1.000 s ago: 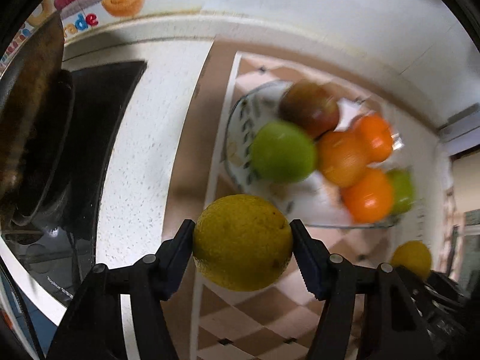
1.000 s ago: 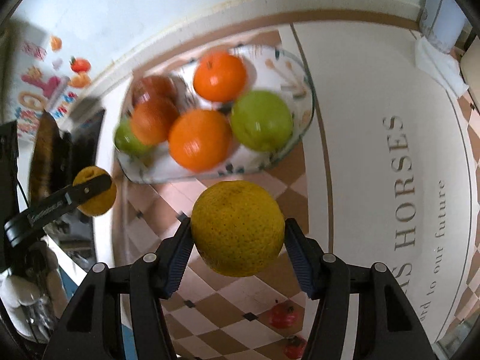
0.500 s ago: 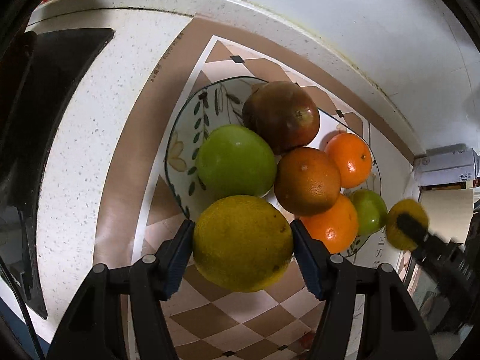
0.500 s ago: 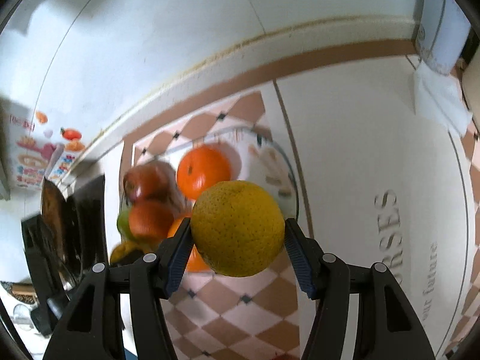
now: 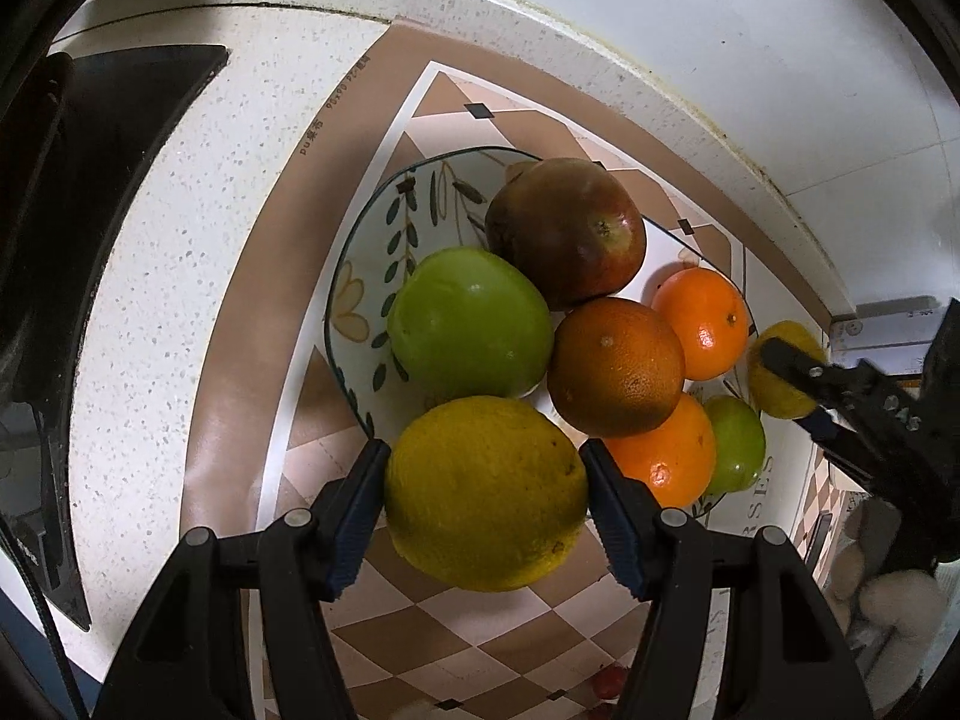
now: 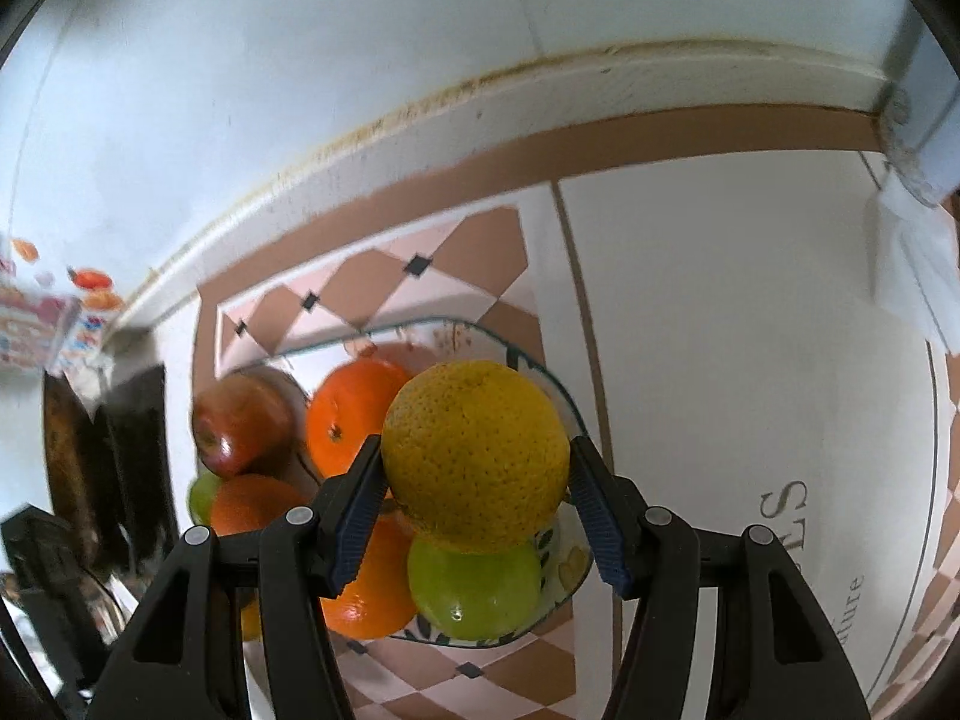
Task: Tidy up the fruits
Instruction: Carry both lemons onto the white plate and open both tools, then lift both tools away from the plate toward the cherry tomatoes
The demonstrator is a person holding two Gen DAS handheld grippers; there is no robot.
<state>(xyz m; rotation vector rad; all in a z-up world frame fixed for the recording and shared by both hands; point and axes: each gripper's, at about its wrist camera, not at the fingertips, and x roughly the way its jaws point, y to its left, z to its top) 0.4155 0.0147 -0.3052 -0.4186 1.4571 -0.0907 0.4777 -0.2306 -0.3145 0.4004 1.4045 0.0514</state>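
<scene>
My left gripper [image 5: 485,495] is shut on a yellow citrus fruit [image 5: 485,491], held just above the near rim of a leaf-patterned plate [image 5: 366,276]. On the plate lie a green apple [image 5: 469,324], a dark red apple [image 5: 564,240], a brownish orange [image 5: 615,363], two bright oranges [image 5: 702,321] and a small green fruit [image 5: 737,443]. My right gripper [image 6: 477,483] is shut on a second yellow citrus fruit [image 6: 475,455], hanging over the plate's [image 6: 558,396] right part, above a green apple [image 6: 474,597]. From the left wrist, that right gripper [image 5: 786,369] shows at the plate's far right.
The plate rests on a checkered brown mat [image 5: 492,618] on a speckled white counter [image 5: 156,312]. A black stove [image 5: 108,138] with a pan lies to the left. A white wall [image 6: 360,60] runs behind, and a white mat with lettering [image 6: 750,420] lies to the right.
My right gripper has carried its citrus fruit from in front of the plate to above it. My left gripper moved closer to the plate's near rim and rolled slightly.
</scene>
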